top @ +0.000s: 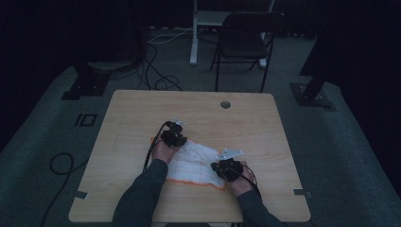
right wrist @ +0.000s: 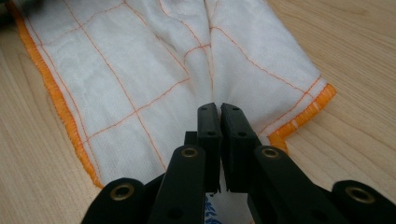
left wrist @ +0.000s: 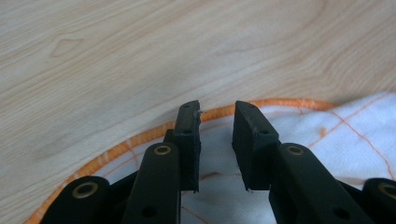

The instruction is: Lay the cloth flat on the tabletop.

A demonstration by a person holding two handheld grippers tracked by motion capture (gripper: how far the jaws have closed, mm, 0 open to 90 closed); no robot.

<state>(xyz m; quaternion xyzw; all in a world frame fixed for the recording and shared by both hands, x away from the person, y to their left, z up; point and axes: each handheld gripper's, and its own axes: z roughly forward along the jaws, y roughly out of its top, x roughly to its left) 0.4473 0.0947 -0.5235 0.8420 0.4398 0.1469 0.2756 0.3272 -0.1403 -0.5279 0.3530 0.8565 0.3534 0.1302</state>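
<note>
My high view is very dim and grainy; both gripper views are bright, evenly lit, with near jaws soft.

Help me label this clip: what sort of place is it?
Probably a lab or studio set up for recording, not a home: a bare wooden table stands on grey carpet, cables trail across the floor, and dark curtains close in the back behind a folding chair.

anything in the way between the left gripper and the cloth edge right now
Nothing visible. The left gripper hangs with its jaws apart right over the orange hem of the white cloth, bare cloth showing in the gap. The right gripper is shut on a pinched fold near the cloth's other end.
</note>
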